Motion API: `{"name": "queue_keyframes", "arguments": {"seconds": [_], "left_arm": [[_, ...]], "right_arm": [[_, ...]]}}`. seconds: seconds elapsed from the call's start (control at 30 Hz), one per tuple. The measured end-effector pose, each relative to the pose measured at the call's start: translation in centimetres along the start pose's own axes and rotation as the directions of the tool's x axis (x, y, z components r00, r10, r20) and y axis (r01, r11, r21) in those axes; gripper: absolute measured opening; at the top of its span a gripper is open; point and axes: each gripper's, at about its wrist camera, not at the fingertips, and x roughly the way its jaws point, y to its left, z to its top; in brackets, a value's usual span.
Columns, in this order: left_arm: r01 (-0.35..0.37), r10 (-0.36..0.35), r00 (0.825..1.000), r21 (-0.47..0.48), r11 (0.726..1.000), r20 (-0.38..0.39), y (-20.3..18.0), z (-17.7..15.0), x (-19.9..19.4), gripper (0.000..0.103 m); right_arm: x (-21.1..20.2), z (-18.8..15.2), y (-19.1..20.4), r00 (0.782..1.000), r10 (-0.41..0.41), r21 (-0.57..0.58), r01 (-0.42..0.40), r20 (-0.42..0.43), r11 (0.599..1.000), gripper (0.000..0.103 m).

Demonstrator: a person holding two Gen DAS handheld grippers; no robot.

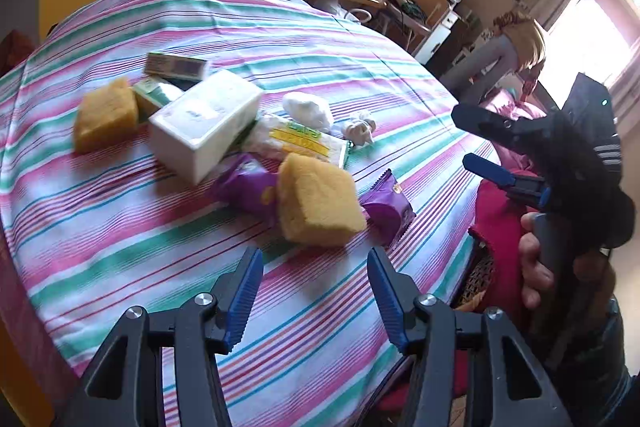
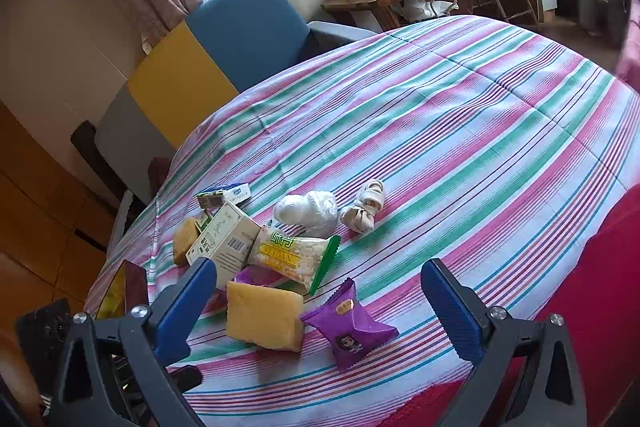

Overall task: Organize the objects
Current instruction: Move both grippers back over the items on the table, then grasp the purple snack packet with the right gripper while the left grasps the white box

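Striped cloth (image 2: 460,131) carries a crowded heap at seven o'clock — white box (image 2: 224,241) atop packets, sponge (image 2: 264,315) against purple sachet (image 2: 348,327). Left gripper (image 1: 316,291) and right gripper (image 2: 320,311) hang apart, empty; grabbing could topple neighbours.

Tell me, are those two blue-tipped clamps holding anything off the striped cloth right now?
No. The left gripper and right gripper both stand open and empty above the yellow sponge and purple snack packet.

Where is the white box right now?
In the left wrist view the white box lies left of centre on the striped cloth, between a yellow sponge and the green-edged snack pack.
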Motion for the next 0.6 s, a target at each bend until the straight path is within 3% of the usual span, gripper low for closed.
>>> {"name": "queue_keyframes", "arguments": {"seconds": [0.13, 0.23, 0.3, 0.4, 0.47, 0.5, 0.6], "left_arm": [[0.001, -0.002, 1.0, -0.045, 0.999, -0.015, 0.8, 0.0, 1.3, 0.055], [0.011, -0.021, 0.998, -0.186, 0.983, -0.054, 4.5, -0.6, 2.2, 0.054], [-0.019, 0.006, 0.999, -0.249, 0.968, -0.051, 6.6, -1.3, 2.0, 0.052], [-0.062, 0.053, 0.998, -0.264, 0.962, -0.044, 8.1, -1.9, 1.5, 0.052], [-0.074, 0.066, 0.997, -0.255, 0.964, -0.041, 8.4, -2.1, 1.0, 0.052], [-0.075, 0.068, 0.997, -0.247, 0.966, -0.037, 8.2, -2.2, 0.7, 0.052], [-0.077, 0.072, 0.997, -0.206, 0.976, -0.028, 7.4, -2.6, -0.4, 0.052]], "right_arm": [[0.2, 0.0, -0.1, 1.0, 0.025, -0.004, -0.025, -0.016, 1.0, 0.103], [0.4, 0.1, -0.2, 0.998, 0.051, -0.001, -0.051, -0.031, 0.999, 0.103], [0.7, 0.1, -0.2, 0.997, 0.052, -0.001, -0.053, -0.054, 0.999, 0.103], [1.8, 0.1, 0.4, 0.992, 0.006, -0.031, -0.01, -0.128, 0.999, 0.102], [3.2, 0.0, 1.1, 0.972, -0.069, -0.089, 0.05, -0.223, 0.995, 0.094], [3.2, 0.0, 1.1, 0.972, -0.069, -0.089, 0.05, -0.223, 0.995, 0.088], [5.5, -0.5, 2.6, 0.915, -0.224, -0.233, 0.15, -0.335, 0.961, 0.08]]}}
